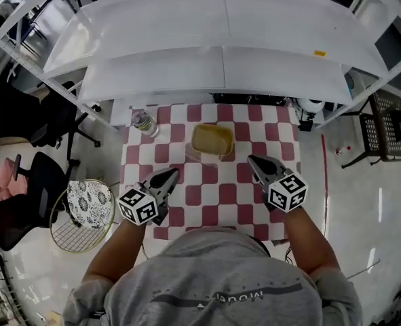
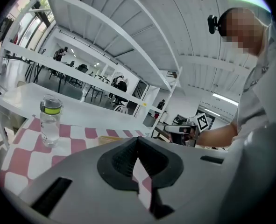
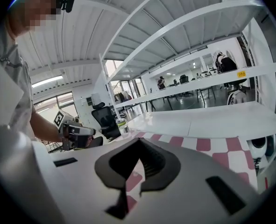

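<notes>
Over the near part of a table with a red and white checked cloth [image 1: 207,195], I hold both grippers above the cloth. My left gripper [image 1: 171,174] is shut with nothing in it, its tips [image 2: 138,141] meeting. My right gripper [image 1: 253,159] is shut and empty too, its tips [image 3: 138,143] closed. Between and beyond them sits a yellow lidded container [image 1: 212,140], low and rectangular, also showing in the left gripper view [image 2: 110,138]. A clear bottle with a yellow-green band [image 1: 142,122] [image 2: 50,119] [image 3: 122,125] stands upright at the far left corner.
White shelves [image 1: 220,39] overhang the table's back edge. A round wire basket holding patterned cloth [image 1: 85,209] and black office chairs [image 1: 24,121] stand left of the table. A black wire rack [image 1: 387,128] stands right, and a white device [image 1: 310,107] sits by the back right corner.
</notes>
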`<act>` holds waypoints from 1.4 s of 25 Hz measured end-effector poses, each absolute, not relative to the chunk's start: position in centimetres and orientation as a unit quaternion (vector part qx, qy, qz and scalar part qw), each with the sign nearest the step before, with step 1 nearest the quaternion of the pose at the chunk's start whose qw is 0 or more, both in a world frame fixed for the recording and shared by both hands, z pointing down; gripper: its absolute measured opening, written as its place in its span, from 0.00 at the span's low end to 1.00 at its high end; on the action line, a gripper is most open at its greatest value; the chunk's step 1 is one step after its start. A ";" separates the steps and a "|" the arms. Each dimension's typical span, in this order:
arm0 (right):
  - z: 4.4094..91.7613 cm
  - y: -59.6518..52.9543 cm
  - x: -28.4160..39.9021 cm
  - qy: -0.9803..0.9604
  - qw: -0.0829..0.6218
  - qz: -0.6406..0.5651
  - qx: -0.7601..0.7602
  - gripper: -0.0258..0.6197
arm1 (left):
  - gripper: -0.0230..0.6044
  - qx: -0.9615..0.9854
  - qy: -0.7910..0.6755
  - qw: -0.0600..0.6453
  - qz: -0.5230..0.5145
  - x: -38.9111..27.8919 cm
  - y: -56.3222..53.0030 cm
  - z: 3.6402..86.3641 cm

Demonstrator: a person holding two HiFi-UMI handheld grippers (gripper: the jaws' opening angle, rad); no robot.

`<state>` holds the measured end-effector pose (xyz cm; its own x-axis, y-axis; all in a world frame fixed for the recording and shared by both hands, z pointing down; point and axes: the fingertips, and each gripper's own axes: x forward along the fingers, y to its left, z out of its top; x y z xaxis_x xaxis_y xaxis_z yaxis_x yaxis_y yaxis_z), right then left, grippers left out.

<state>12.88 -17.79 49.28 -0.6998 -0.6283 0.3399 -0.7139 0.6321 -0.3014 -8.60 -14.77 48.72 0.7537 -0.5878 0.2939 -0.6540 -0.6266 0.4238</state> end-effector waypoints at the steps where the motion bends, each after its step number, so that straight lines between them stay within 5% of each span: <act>1: 49.6 -17.7 13.0 -0.894 0.106 0.212 0.381 0.08 | 0.06 0.901 -0.338 0.264 0.066 -8.5 -15.2 49.3; 28: 58.7 -22.7 14.1 -0.886 0.128 0.190 0.404 0.08 | 0.06 0.810 -0.334 0.471 0.100 -10.7 -24.0 62.8; 35: 59.7 -22.8 14.2 -0.885 0.126 0.198 0.402 0.08 | 0.31 0.781 -0.311 0.535 0.082 -9.7 -24.2 64.2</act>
<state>14.15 -22.75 59.68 -0.6449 -0.6619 0.3820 -0.7616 0.5982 -0.2493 -9.75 -24.20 64.21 0.7935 -0.3977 0.4607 -0.5734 -0.2349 0.7849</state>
